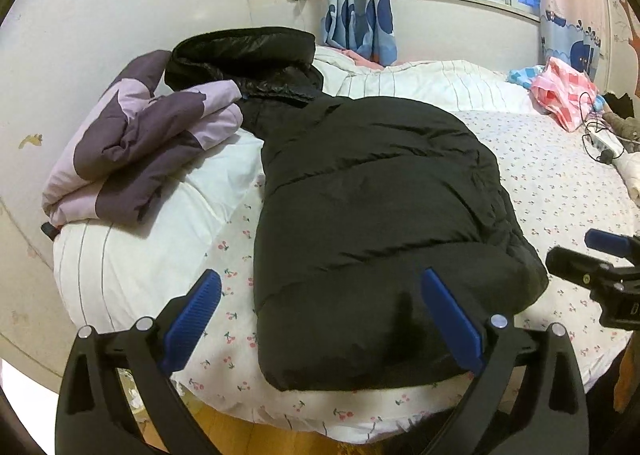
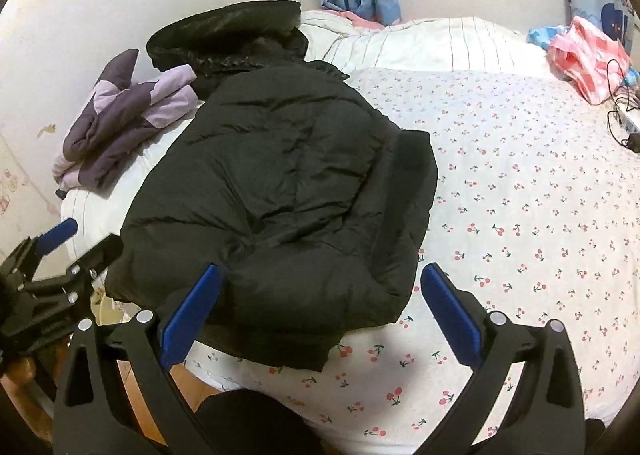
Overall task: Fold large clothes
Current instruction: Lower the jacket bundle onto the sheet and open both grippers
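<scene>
Black quilted puffer jacket (image 1: 372, 223) lies folded on the cherry-print bed sheet (image 2: 520, 195).
Left gripper (image 1: 320, 319) and right gripper (image 2: 320, 315) hover at its 6 o'clock edge, jaws apart and empty; a folded purple-and-lilac garment (image 1: 140, 159) rests at 10 o'clock on a white pillow (image 1: 160, 231).

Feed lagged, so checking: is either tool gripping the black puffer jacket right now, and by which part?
Nothing is held. The left tool and right tool are both open above the near edge of the black puffer jacket, which lies folded on the bed.
</scene>
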